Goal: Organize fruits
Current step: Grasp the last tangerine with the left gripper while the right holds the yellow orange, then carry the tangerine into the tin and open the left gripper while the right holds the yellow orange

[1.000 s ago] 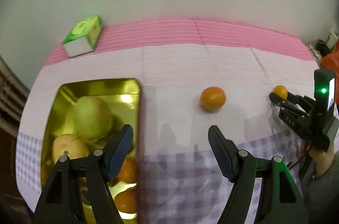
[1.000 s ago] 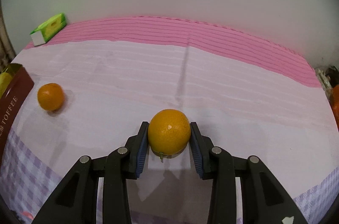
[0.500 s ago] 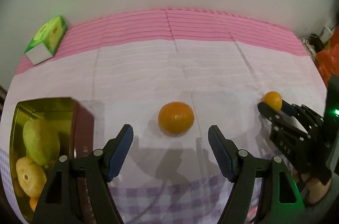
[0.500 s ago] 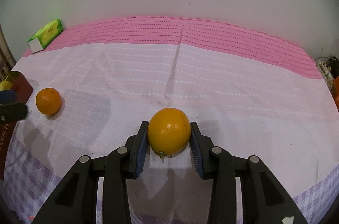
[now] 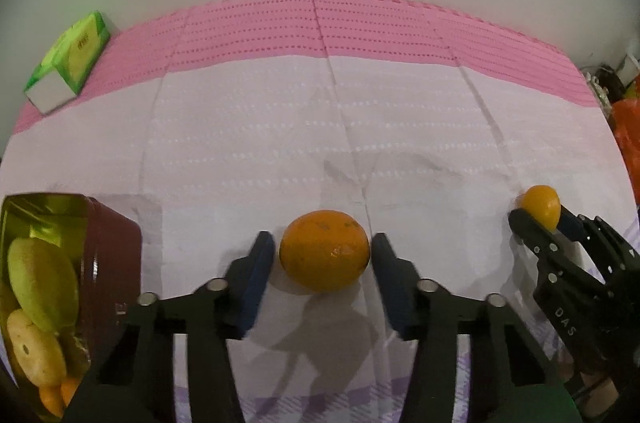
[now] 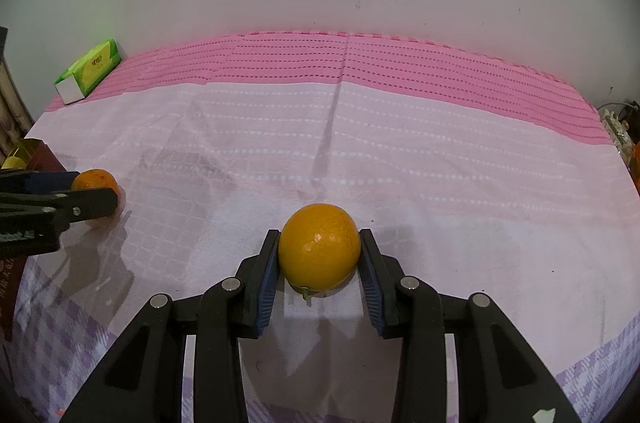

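Jaws of the left gripper (image 5: 323, 250) have just been closing around the left orange (image 5: 324, 250), which sits on the cloth squarely between the blue pads; whether they already press its skin or stand a hair off I cannot tell. Just left of it lies the tin (image 5: 110, 247) holding the other fruit, so the left hand is the nearer one for that drop. Further right, the right gripper (image 6: 319, 253) is clamped on its own orange (image 6: 319, 247), well away from the tin.
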Motion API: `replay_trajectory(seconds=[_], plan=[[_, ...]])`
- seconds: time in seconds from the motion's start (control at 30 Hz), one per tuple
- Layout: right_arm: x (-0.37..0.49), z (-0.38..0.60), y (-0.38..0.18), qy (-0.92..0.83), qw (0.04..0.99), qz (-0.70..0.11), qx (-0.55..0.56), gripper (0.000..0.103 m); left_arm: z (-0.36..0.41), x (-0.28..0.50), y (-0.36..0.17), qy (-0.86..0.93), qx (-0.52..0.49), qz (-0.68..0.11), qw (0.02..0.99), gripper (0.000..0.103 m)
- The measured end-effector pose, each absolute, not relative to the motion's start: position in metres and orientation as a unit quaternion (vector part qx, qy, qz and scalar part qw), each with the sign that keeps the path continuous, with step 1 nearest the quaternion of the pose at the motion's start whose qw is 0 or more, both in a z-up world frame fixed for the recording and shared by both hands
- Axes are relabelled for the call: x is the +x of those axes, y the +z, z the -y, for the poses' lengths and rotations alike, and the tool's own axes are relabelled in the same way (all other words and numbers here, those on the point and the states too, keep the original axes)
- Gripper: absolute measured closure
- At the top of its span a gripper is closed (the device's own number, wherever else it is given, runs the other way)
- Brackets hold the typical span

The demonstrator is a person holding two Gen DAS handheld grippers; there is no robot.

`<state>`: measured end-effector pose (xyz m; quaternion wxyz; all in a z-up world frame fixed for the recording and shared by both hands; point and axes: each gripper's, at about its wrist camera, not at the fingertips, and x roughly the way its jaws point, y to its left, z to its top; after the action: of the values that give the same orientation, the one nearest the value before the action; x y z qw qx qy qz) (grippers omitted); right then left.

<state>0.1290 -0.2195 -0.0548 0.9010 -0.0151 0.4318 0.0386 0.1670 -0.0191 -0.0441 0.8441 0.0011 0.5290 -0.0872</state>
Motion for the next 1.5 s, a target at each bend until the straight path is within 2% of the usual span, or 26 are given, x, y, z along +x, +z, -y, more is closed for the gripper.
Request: replay_trajectory(seconds=[0.83, 1.5], plan=[[0.129, 0.219, -0.055, 0.038, 0.901, -0.432, -0.016, 0.067, 0.002, 0.093, -0.014, -0.082, 0.015, -0.513, 0.854, 0.059], [0.129, 0.219, -0.056, 0.038, 0.901, -0.432, -0.018, 0.067, -0.094, 0.066, 0.028, -0.004, -0.021, -0.493, 0.870, 0.059]])
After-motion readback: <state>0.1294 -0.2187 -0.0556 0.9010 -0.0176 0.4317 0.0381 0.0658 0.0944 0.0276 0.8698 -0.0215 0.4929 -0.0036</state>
